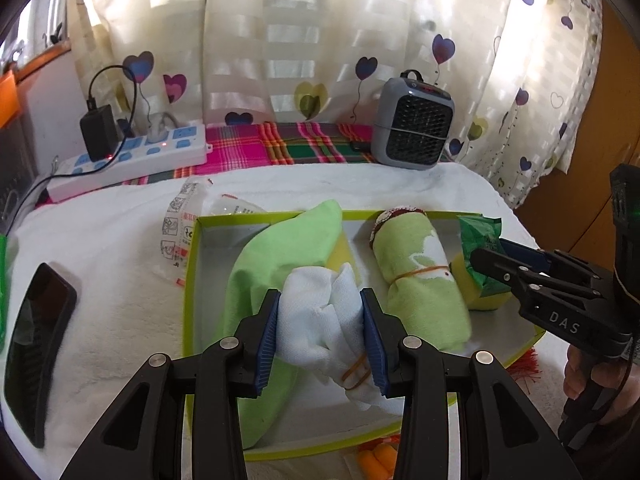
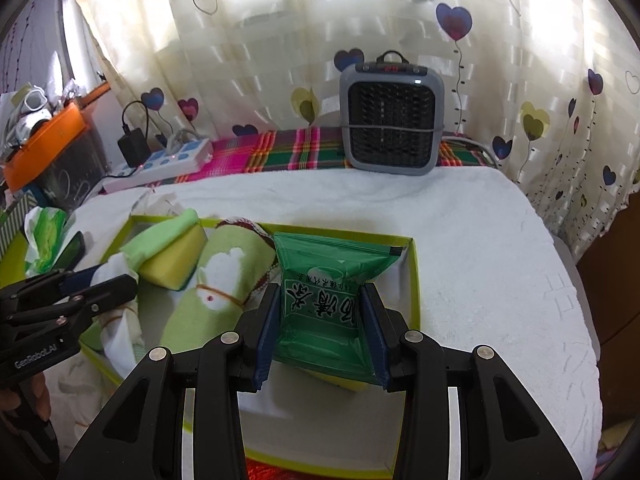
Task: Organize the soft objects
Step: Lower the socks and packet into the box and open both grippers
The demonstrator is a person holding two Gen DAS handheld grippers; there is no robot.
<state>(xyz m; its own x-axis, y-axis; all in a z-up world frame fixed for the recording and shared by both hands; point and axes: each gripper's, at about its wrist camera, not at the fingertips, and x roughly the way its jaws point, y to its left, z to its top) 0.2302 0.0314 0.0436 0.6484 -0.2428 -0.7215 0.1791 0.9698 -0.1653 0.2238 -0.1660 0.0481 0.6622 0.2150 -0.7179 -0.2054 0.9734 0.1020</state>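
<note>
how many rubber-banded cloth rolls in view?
2. White roll is gripped in the left claw over the tray; green roll lies in the tray to its right. Others may be hidden.

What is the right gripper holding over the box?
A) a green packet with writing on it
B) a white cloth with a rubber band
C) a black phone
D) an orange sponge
A: in the right wrist view the right gripper has its blue pads pressed against the sides of the green packet above the box, while the white cloth sits in the left gripper.
</note>
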